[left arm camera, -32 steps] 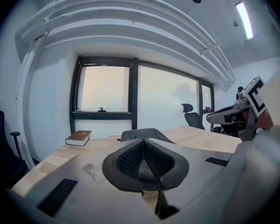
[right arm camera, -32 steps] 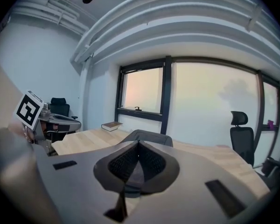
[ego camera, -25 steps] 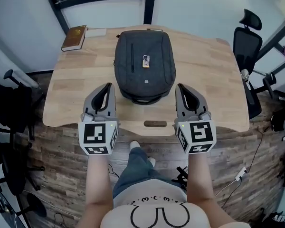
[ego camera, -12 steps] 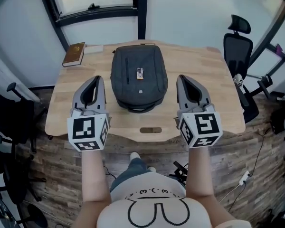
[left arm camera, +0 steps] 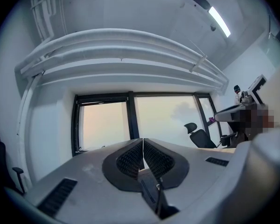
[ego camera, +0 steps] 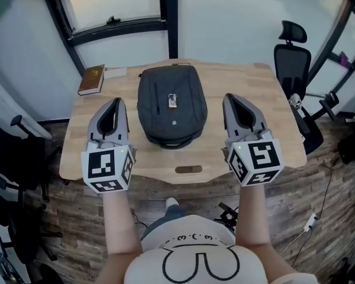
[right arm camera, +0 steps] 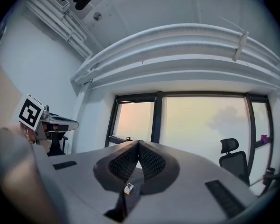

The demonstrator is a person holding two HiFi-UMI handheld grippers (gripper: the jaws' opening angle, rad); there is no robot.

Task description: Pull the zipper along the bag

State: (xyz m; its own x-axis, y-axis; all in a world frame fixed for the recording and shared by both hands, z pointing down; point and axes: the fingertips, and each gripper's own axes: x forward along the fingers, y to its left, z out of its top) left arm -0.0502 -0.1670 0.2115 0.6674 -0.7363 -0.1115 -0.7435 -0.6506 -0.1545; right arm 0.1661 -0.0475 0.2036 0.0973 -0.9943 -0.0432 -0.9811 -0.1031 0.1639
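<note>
The dark grey fabric backpack [ego camera: 171, 108] lay flat at the frame's centre on the light wooden table [ego camera: 257, 99]. The left gripper [ego camera: 113, 103] and the right gripper [ego camera: 231, 99] flanked it without touching it, jaws closed together on nothing. A brown book [ego camera: 92, 79] sat at the table's upper left.

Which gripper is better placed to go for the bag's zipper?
Probably left: the left gripper and right gripper flank the bag, both shut and empty, but the front zipper runs down its left half.
</note>
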